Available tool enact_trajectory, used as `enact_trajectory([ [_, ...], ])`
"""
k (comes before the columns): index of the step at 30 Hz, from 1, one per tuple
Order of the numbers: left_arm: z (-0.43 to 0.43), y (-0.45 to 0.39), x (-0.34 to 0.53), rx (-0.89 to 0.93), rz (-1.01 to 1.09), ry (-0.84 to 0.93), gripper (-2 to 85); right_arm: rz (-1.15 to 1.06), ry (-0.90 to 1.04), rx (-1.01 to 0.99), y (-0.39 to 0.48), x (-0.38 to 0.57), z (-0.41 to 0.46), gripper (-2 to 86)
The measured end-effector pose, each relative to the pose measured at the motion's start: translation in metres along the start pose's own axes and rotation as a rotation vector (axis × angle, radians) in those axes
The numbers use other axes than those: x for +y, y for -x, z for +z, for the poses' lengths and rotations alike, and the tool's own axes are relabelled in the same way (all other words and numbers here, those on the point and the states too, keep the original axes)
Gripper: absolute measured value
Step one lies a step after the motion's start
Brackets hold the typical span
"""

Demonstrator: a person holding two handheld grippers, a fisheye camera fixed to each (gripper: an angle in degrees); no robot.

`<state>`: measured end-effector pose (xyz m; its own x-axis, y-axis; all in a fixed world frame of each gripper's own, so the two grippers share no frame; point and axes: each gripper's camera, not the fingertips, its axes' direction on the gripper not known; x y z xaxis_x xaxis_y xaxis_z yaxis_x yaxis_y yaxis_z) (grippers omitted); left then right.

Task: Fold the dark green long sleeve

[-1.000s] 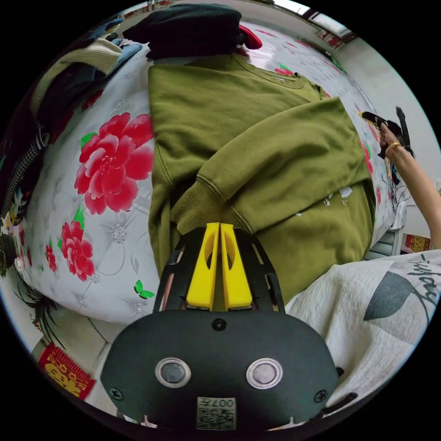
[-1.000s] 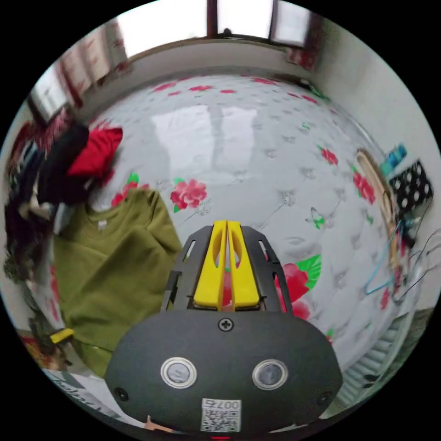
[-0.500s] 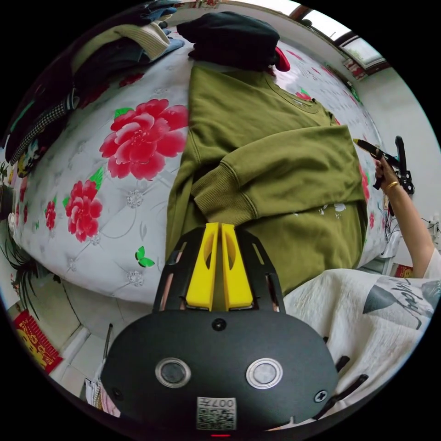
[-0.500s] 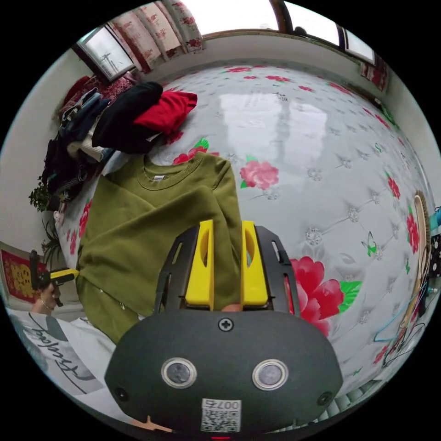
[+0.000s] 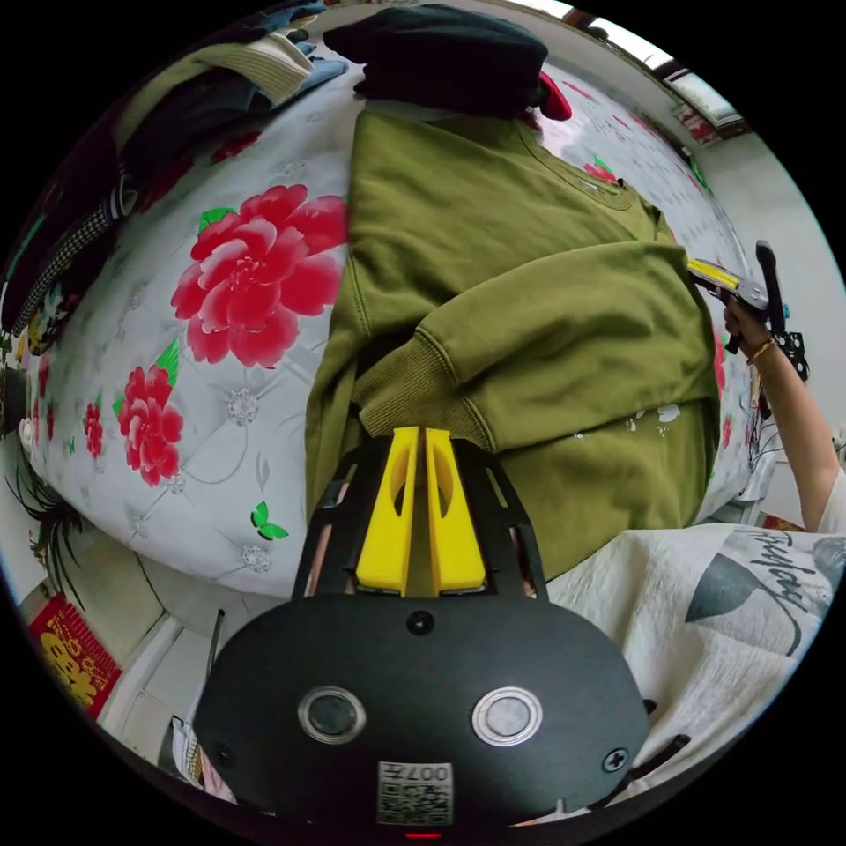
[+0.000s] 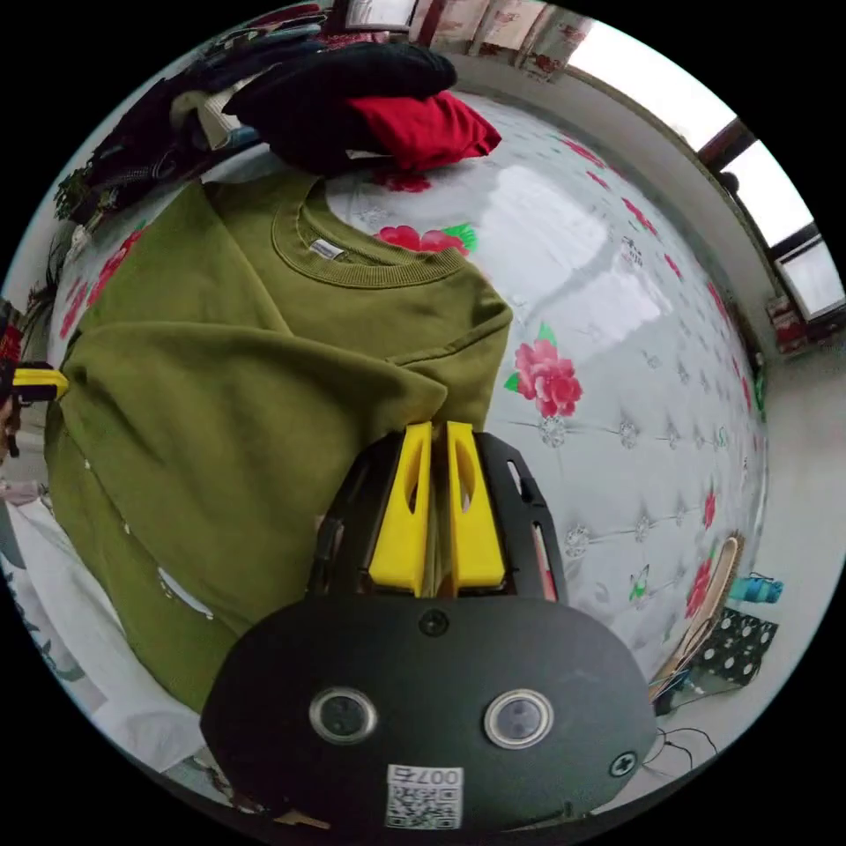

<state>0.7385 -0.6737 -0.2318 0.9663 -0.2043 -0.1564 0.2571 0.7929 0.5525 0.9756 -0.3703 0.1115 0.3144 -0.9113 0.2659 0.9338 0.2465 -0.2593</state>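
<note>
The green long sleeve (image 5: 493, 291) is lying flat near the bed's (image 5: 220, 423) edge, one sleeve folded across its front. The left tongs (image 5: 420, 438) are pressed together beside the cuff. The right tongs (image 6: 438, 434) are pinching the shirt's side fold.

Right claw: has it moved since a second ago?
Yes. The right claw came off the bare floral mattress and now sits at the green sweatshirt's side edge.

No text is legible. Dark cursive print runs across the person's white fabric garment (image 5: 784, 573); gold characters mark a red wall sign (image 5: 75, 656), too blurred to read.
</note>
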Motion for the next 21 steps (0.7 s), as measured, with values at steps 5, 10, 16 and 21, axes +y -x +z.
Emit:
enact_trajectory([
  [5, 0.001, -0.007, -0.005, -0.027, 0.02, 0.011, -0.8, 0.051, -0.049, -0.161, -0.025, 0.0, -0.019, 2.8],
  [10, 0.0, -0.006, -0.007, -0.015, 0.023, 0.018, -0.8, -0.031, 0.003, -0.133, -0.007, -0.009, -0.002, 1.5],
  [16, -0.004, -0.006, -0.008, -0.017, 0.02, 0.03, -0.9, 0.207, -0.102, 0.056, -0.06, 0.003, -0.036, 0.2],
  [21, -0.002, -0.005, -0.009, -0.01, 0.027, 0.027, -0.9, 0.556, -0.036, -0.196, -0.137, 0.046, -0.014, 0.0],
])
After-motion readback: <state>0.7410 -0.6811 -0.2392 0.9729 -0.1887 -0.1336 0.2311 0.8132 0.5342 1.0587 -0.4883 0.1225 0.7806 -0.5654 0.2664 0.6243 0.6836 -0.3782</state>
